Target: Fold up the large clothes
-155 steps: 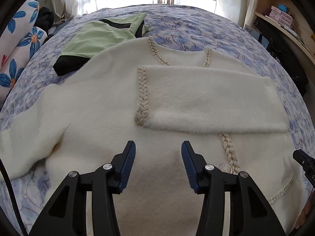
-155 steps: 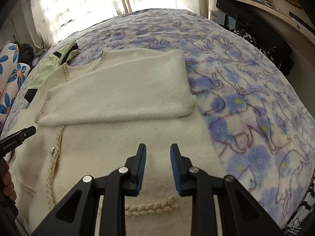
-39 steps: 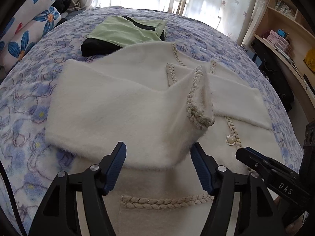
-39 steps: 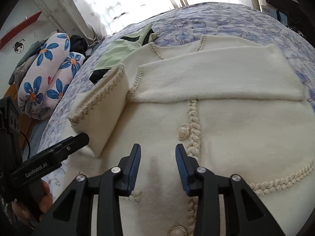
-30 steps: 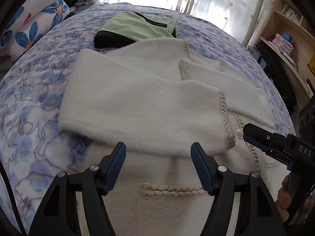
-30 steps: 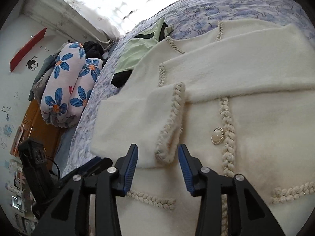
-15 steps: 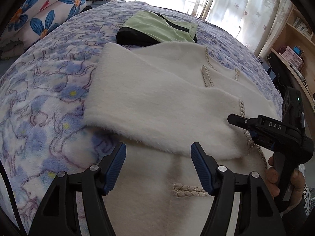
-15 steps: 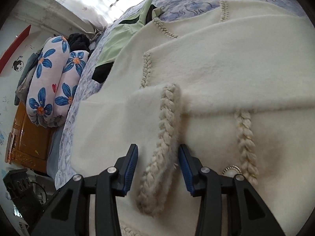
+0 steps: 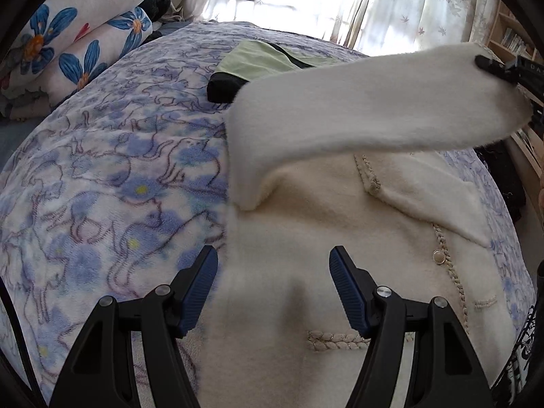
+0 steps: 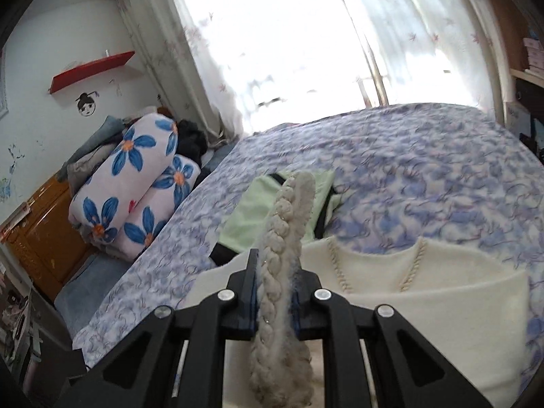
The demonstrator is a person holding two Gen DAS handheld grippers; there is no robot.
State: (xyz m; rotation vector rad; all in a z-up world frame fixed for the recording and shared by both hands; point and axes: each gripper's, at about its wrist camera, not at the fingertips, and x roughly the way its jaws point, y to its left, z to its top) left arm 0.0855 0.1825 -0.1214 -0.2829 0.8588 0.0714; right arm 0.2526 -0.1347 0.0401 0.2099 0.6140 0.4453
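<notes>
A cream fuzzy cardigan [image 9: 340, 238] with braided trim lies on the blue flowered bedspread [image 9: 102, 187]. Its one sleeve [image 9: 425, 197] lies folded across the chest. The other sleeve [image 9: 367, 102] is lifted in the air, held at its braided cuff [image 10: 282, 255] by my right gripper [image 10: 275, 295], which is shut on it; the right gripper's tip shows in the left wrist view [image 9: 493, 66]. My left gripper [image 9: 272, 289] is open and empty, low over the cardigan's left side edge.
A folded light green and black garment [image 9: 261, 61] lies beyond the cardigan's collar. Flowered rolled bedding [image 10: 136, 183] is stacked at the bed's far left. Curtains [image 10: 272, 34] hang behind the bed. Shelves [image 9: 510, 40] stand at the right.
My right gripper has closed on the sleeve's braided cuff and lifted the sleeve up off the cardigan. My left gripper stays open and has shifted toward the garment's left edge.
</notes>
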